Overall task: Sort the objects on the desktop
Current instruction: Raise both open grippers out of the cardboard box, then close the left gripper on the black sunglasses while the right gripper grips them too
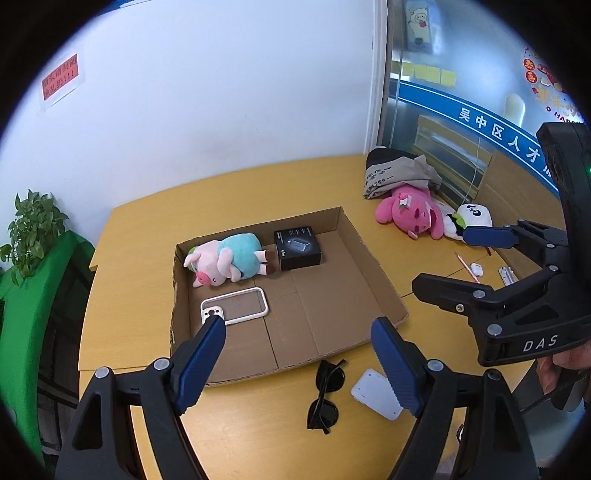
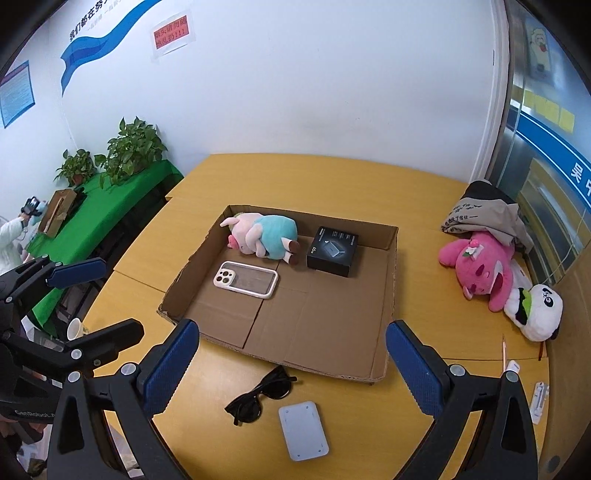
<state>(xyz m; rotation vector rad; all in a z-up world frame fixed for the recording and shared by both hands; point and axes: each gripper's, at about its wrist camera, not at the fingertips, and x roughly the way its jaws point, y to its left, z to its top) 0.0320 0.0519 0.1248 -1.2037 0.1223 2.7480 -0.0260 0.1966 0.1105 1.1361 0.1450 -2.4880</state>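
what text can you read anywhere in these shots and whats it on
"DAS": on the right hand-held gripper.
"GenRobot.A", cut off: on the left hand-held gripper.
"65w": on the side of the black box in the cardboard tray.
"吴中区人才": blue band on the glass wall.
"我们都在努", cut off: wall lettering.
Red wall sign, the grey bag's print and the window decals: too blurred to read.
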